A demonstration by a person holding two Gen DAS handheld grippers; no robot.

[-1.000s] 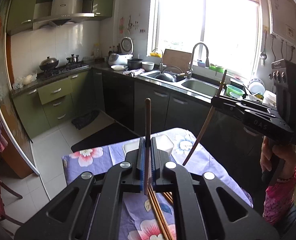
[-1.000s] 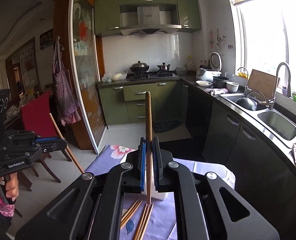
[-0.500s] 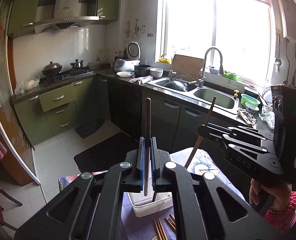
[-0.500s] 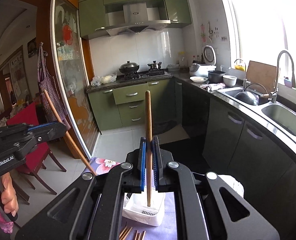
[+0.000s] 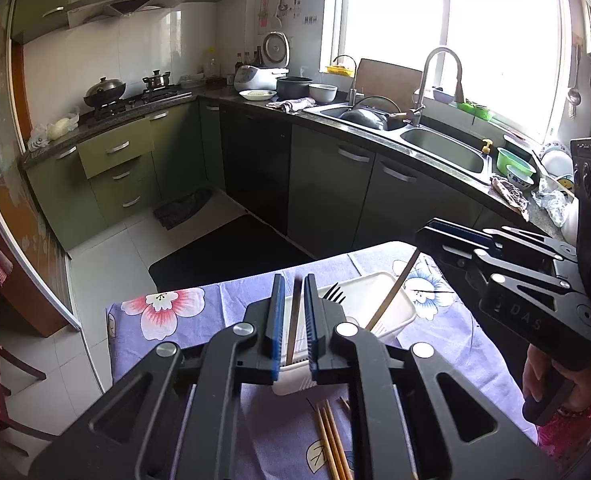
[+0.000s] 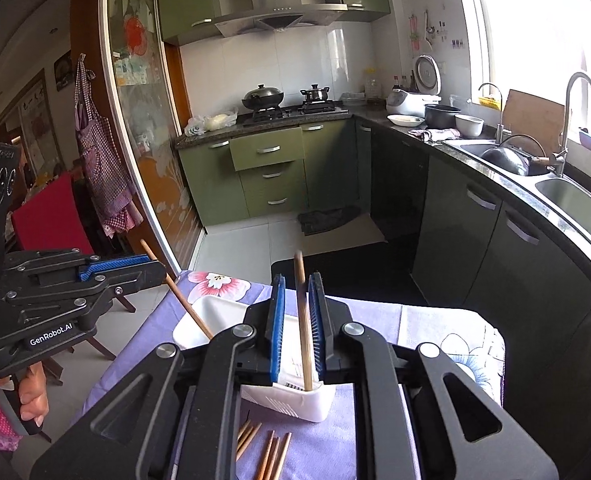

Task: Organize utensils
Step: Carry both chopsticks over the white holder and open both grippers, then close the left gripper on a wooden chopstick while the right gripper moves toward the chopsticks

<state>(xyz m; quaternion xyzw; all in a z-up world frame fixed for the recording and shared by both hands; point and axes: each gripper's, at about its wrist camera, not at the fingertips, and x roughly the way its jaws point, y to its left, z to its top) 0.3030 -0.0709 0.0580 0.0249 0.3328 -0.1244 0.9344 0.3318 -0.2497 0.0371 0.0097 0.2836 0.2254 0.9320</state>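
Two hand-held grippers are positioned over a table (image 5: 167, 312) covered with a purple floral cloth. A white plastic container (image 5: 399, 304) is placed on the cloth, directly below both grippers.

The left gripper (image 5: 294, 280) is angled down at the container. Its jaws have just been opening and are parted narrowly; nothing is clamped. A brown chopstick (image 5: 294, 320) is seen between the blue pads with a gap at each side, and its lower end is inside the container.

The right gripper (image 6: 297, 280) is angled down in the same manner. Its jaws have just been opening and are likewise slightly apart. A second chopstick (image 6: 304, 340) is tilted between the pads, unclamped, with its lower end set in the near corner of the container.

Several loose chopsticks (image 5: 331, 440) are laid on the cloth just in front of the container. A dark fork (image 5: 335, 292) is lodged inside the container.
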